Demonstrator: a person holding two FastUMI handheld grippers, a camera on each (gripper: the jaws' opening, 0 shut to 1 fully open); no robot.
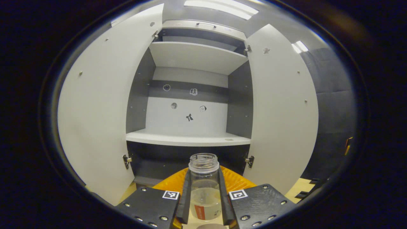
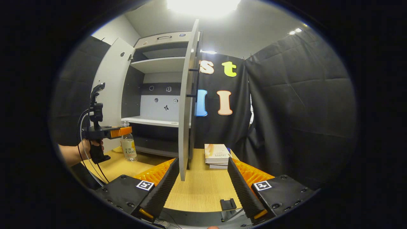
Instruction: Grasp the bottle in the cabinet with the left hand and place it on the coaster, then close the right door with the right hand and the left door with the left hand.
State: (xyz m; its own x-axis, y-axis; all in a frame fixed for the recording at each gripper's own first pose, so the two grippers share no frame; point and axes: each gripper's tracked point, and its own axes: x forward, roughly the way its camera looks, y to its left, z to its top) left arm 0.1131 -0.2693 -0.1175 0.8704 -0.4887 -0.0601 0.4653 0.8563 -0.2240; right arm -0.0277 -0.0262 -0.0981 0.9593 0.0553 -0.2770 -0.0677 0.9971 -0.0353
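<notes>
- Was a staged recording booth, not a home: black cloth (image 2: pixel 295 95) hung as walls
- Lone grey cabinet (image 1: pixel 190 95) stood on wooden table (image 2: pixel 197 187)
- Ceiling panel lights (image 1: pixel 222 7) overhead

Clear glossy plastic bottle (image 1: pixel 203 184); matt smooth cabinet (image 1: pixel 194 57) panels; wood-grain table (image 2: pixel 197 187); paper books (image 2: pixel 217 154)

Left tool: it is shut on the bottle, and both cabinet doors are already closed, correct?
Not quite. The left tool is shut on the bottle, but both doors, left and right, stand open, as the left gripper view shows.
</notes>
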